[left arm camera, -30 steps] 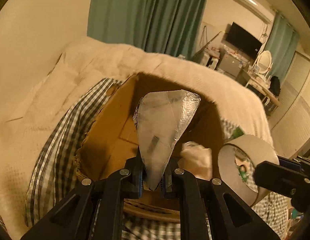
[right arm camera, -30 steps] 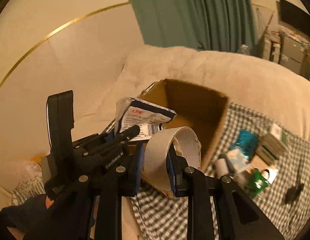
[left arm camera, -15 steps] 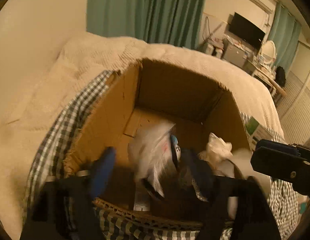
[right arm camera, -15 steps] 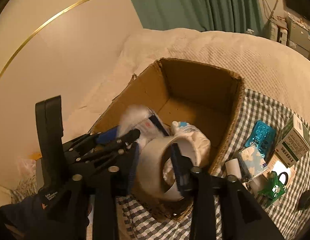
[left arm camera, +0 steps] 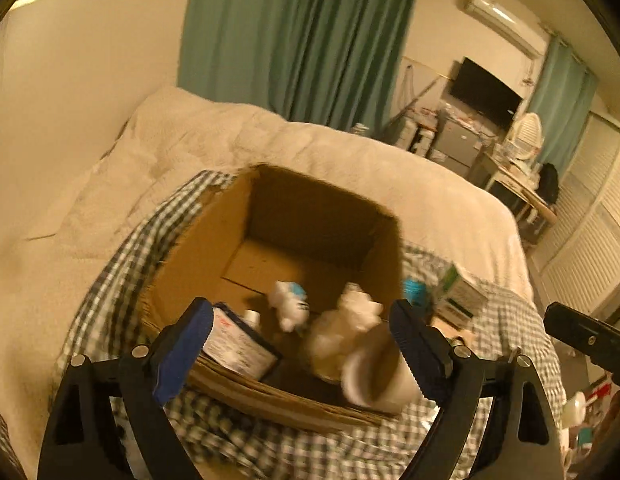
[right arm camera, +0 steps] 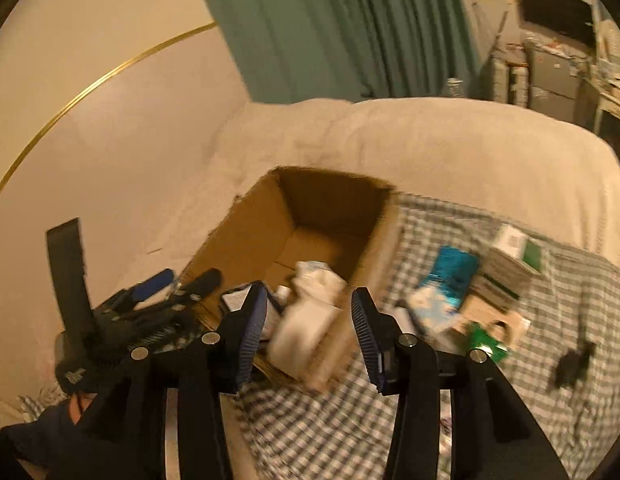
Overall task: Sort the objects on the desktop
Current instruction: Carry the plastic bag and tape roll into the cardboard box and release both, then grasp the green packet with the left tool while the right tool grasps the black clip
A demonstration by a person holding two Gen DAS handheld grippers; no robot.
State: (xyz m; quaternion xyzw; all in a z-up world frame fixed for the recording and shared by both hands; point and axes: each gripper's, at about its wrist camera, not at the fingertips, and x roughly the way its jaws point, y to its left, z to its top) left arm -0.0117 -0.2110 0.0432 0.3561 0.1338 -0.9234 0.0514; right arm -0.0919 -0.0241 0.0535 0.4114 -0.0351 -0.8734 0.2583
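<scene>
An open cardboard box (left arm camera: 214,248) (right arm camera: 250,232) stands on a checked cloth on the bed. Inside lie a white-and-blue printed packet (left arm camera: 238,344), a crumpled white wad (left arm camera: 345,320) and a small white-and-blue item (left arm camera: 288,306). A white tape roll (left arm camera: 375,376) (right arm camera: 306,336) is blurred at the box's near edge. My left gripper (left arm camera: 302,348) is open and empty above the near wall. My right gripper (right arm camera: 310,336) is open, with the tape roll between its fingers but not clamped.
On the checked cloth (right arm camera: 429,216) right of the box lie a teal packet (right arm camera: 449,276), a white-and-green carton (right arm camera: 509,260), a green item (right arm camera: 485,344) and a black object (right arm camera: 573,364). White bedding (left arm camera: 349,160), a wall and green curtains are behind.
My left gripper opened and dropped the packet into the box. My right gripper opened and let go of the tape roll, which is falling at the box's near edge. Both grippers pulled back.
</scene>
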